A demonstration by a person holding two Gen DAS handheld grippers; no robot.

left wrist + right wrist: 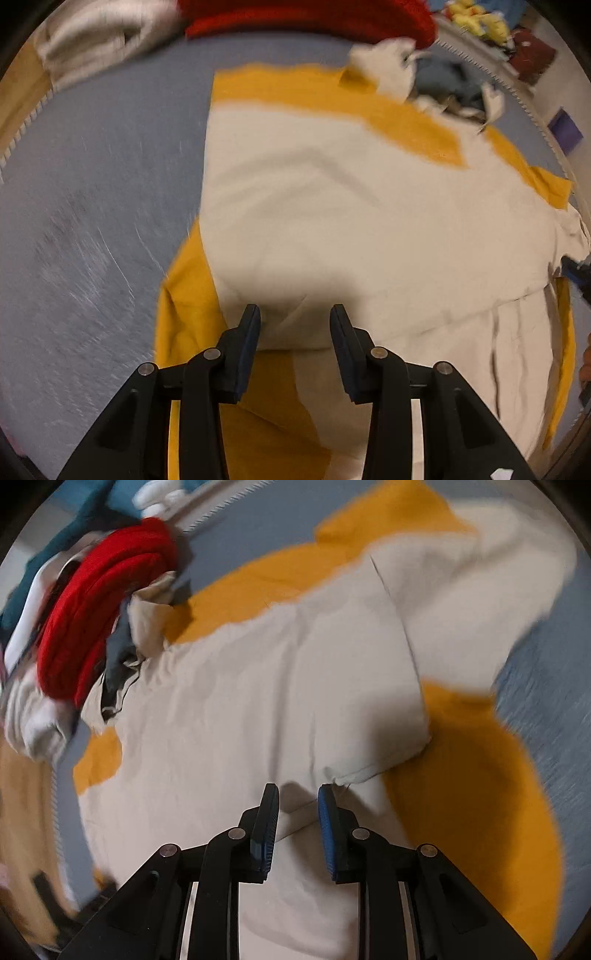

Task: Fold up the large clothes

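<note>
Two grippers over one garment. Your left gripper [294, 314] has its jaws apart with nothing clamped; the large cream-and-mustard-yellow cloth garment [351, 206] shows through the gap below the tips. Your right gripper [298, 794] also has a gap between its blue-padded fingers [327, 823], narrower than the left's, and the pads press on nothing; a cream fold edge lies under and between them. No earlier view, so contact with the fabric is hard to judge.

The garment lies spread on the blue-grey carpeted surface [92, 192], cream panel on top, yellow showing along the far edge and at both sides. In the right view a short cream sleeve [461, 602] is folded across the body.

Beyond the far edge, a red knitted item [96, 627] sits in a heap of mixed clothes [443, 85], touching the garment's far corner. Both views are motion-blurred.
</note>
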